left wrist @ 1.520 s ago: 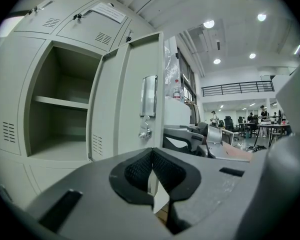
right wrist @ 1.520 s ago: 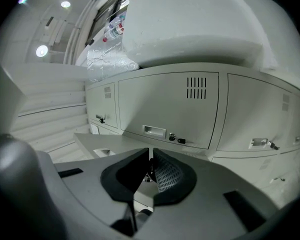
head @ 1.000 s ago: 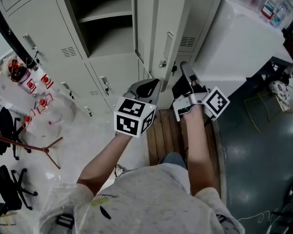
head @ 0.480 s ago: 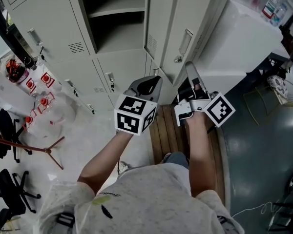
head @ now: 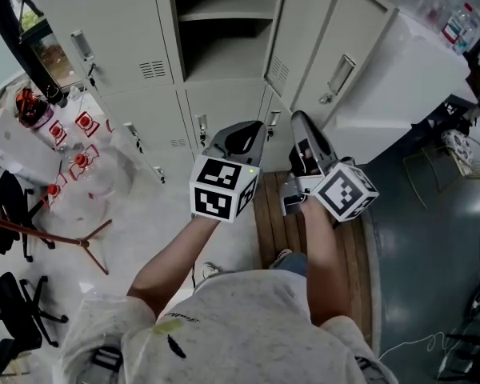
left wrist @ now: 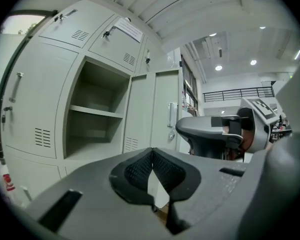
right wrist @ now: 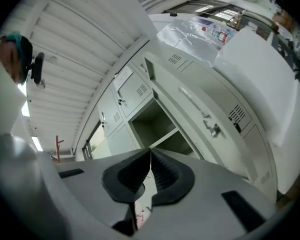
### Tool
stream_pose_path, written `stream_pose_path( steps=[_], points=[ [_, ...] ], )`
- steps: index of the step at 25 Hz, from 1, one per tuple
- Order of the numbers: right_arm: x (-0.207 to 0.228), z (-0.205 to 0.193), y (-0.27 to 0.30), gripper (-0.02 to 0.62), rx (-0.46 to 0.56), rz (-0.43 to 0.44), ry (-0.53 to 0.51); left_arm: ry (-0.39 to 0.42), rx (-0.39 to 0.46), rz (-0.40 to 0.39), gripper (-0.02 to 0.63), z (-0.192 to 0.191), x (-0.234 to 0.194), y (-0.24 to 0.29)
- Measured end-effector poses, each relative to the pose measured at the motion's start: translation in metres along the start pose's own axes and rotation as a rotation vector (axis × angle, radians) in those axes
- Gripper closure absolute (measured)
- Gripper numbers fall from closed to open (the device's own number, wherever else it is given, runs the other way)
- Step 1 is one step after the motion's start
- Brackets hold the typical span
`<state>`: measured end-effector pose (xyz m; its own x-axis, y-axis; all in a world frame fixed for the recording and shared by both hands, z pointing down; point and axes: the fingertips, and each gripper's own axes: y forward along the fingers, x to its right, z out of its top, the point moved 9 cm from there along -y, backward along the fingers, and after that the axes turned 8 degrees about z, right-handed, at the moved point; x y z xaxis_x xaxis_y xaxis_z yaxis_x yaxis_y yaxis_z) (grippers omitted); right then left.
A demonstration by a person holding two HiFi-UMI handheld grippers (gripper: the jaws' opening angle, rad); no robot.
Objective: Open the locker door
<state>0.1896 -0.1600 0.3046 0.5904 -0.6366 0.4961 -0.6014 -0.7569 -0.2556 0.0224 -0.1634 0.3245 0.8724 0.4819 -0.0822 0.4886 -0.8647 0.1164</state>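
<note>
Currently I read the scene left to right. A red-legged stand (head: 80, 242) sits on the pale floor (head: 144, 214) at far left, near some black chairs (head: 8, 214). Closed locker doors (head: 116, 30) come next, each with its own handle.

Then the open compartment (head: 224, 46), with one shelf (head: 228, 13) across it. The left tongs (head: 244, 130) are held in front of the lockers, below that compartment in the head view. In the left gripper view I see the jaw tips meeting with nothing between them.

The locker door (head: 336, 62) is already swung out to the right of the compartment, with its latch handle (head: 342, 74) on the face turned toward me. Neither tongs touch it.

The right tongs (head: 304, 130) sit just beside the left, with their marker cube (head: 344, 192) tilted toward the right. Their jaws have just been closing; the tips now touch and hold nothing.

A wooden platform (head: 276, 214) lies under both hands. A white block (head: 408, 78) stands at far right, beside the lockers.
</note>
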Motion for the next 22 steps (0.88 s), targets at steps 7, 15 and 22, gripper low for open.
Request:
stream_pose_path(
  steps=[7, 15, 22],
  points=[
    [-0.040, -0.036, 0.023, 0.589, -0.092, -0.018, -0.176, -0.005, 0.015, 0.074, 0.600, -0.003, -0.039, -0.031],
    [-0.075, -0.073, 0.043, 0.592, -0.184, -0.027, -0.343, 0.028, 0.002, 0.121, 0.600, -0.008, -0.066, -0.065],
    [-0.102, -0.100, 0.054, 0.592, -0.227, -0.005, -0.454, 0.023, -0.015, 0.190, 0.600, -0.016, -0.088, -0.096]
  ],
)
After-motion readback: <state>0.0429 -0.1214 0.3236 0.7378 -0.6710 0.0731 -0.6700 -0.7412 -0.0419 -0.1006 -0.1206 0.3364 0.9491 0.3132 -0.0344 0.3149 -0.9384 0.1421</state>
